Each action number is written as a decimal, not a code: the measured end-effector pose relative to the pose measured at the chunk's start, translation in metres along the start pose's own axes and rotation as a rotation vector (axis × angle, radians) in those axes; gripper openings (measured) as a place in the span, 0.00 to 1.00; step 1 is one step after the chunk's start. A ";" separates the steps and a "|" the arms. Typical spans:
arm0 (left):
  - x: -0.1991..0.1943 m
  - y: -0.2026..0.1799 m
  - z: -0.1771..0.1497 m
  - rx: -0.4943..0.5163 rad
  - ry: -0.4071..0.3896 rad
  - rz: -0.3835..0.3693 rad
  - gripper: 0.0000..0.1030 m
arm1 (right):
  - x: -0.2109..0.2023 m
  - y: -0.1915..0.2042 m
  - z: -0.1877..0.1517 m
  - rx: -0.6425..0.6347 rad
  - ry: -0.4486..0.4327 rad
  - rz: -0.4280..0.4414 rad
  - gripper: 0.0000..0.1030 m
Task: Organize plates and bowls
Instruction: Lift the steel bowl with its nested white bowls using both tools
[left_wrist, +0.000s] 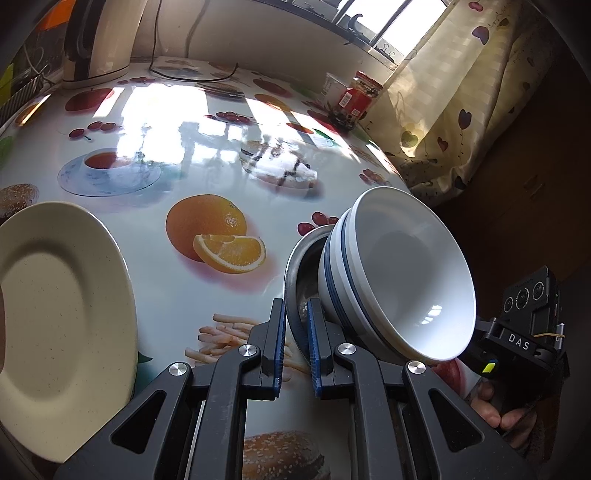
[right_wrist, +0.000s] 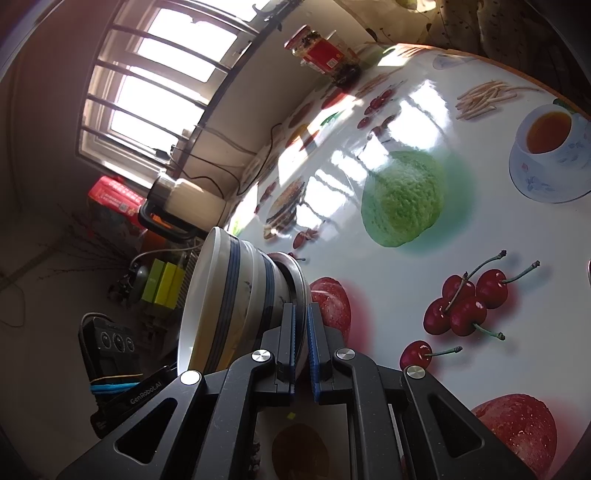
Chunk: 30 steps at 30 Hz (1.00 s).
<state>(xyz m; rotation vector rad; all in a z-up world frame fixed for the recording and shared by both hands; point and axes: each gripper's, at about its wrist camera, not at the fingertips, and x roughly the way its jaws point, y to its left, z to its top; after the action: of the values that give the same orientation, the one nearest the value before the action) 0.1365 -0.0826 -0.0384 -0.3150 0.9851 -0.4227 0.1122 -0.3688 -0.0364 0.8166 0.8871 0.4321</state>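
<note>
Both grippers (left_wrist: 297, 336) (right_wrist: 301, 341) are black, with blue ribbed pads (left_wrist: 314, 343) and silver round screws (left_wrist: 248, 350). One body reads "DAS" (left_wrist: 519, 341); the other, "GenRobot.AI" (right_wrist: 146, 393).

You are working in a lived-in home, at a dining or kitchen table (left_wrist: 155, 122) under a glossy cloth printed with oranges, cherries, teacups and burgers. A cream electric kettle (left_wrist: 99, 40) with a black handle stands at the far edge near the wall, with cords (left_wrist: 192, 75) trailing beside it. A red-labelled jar (left_wrist: 356, 98) of preserved food sits by the window (right_wrist: 155, 74), which is barred and bright with daylight. A pale curtain (left_wrist: 461, 92) dotted with hearts hangs alongside. A cream plate (left_wrist: 55, 325) and stacked white bowls (left_wrist: 402, 284) with blue bands, nested in a steel bowl (left_wrist: 299, 273), mark it as a place where meals are eaten.
</note>
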 end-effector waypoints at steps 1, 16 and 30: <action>0.000 -0.002 0.000 0.006 -0.002 0.006 0.11 | 0.000 0.000 0.000 -0.002 -0.001 -0.003 0.09; -0.016 -0.006 0.003 0.025 -0.044 0.017 0.11 | -0.002 0.009 0.002 -0.016 -0.008 0.015 0.08; -0.040 -0.008 0.004 0.019 -0.083 0.021 0.11 | -0.009 0.032 0.003 -0.049 -0.015 0.030 0.09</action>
<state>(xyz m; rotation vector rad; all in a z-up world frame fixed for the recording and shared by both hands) 0.1188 -0.0704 -0.0035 -0.3028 0.9019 -0.3965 0.1093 -0.3559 -0.0052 0.7883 0.8485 0.4716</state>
